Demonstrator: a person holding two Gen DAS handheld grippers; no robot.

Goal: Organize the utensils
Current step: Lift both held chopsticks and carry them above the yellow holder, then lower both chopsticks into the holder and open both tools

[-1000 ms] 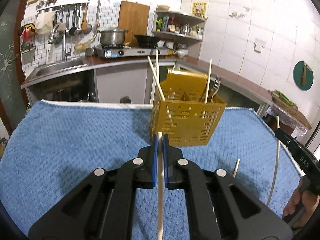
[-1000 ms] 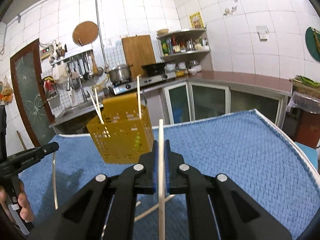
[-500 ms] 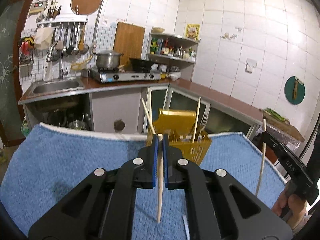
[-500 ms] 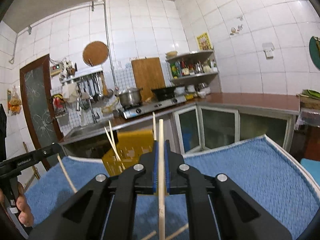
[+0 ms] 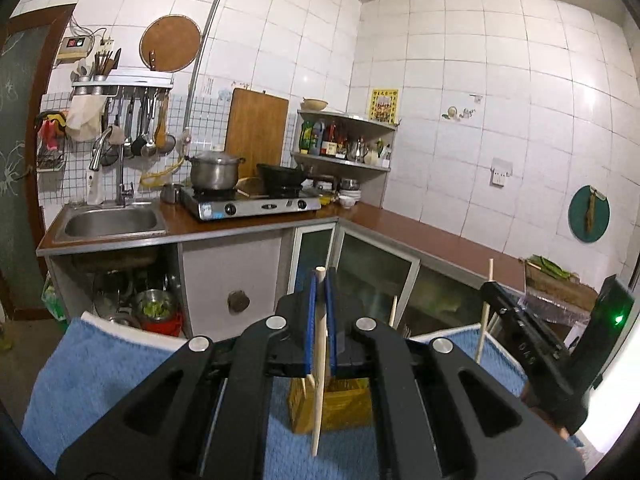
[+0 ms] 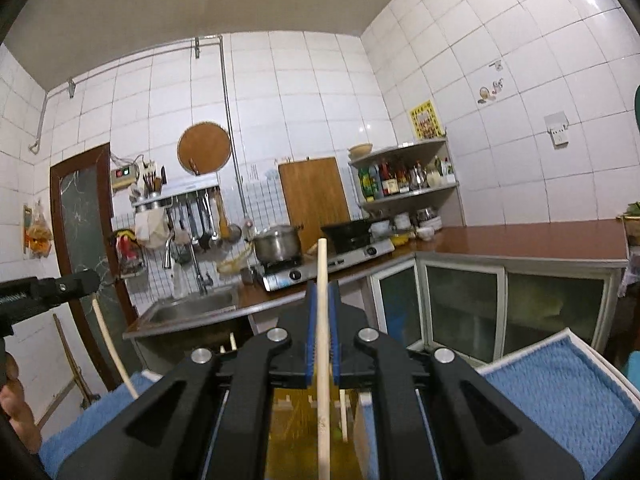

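Observation:
My left gripper [image 5: 319, 322] is shut on a pale wooden chopstick [image 5: 319, 396] that hangs upright, its lower end over the yellow perforated utensil basket [image 5: 340, 406]. The basket stands on the blue towel [image 5: 100, 368], mostly hidden behind the jaws, with other chopsticks [image 5: 393, 312] sticking out of it. My right gripper [image 6: 322, 334] is shut on a second upright chopstick [image 6: 322, 360], above the same basket [image 6: 296, 436]. Each view shows the other gripper at its edge: the right one [image 5: 520, 344] and the left one [image 6: 48, 292], each with its stick.
Behind the towel-covered table runs a kitchen counter [image 5: 420, 236] with a sink [image 5: 110, 222], a gas stove [image 5: 248, 204] carrying a pot and a wok, and a corner shelf [image 5: 344, 140] of bottles. A hand [image 6: 18, 408] shows at the lower left of the right wrist view.
Both grippers have risen with their chopsticks, so the basket has dropped low in both views and more wall and ceiling show. Both stay shut.

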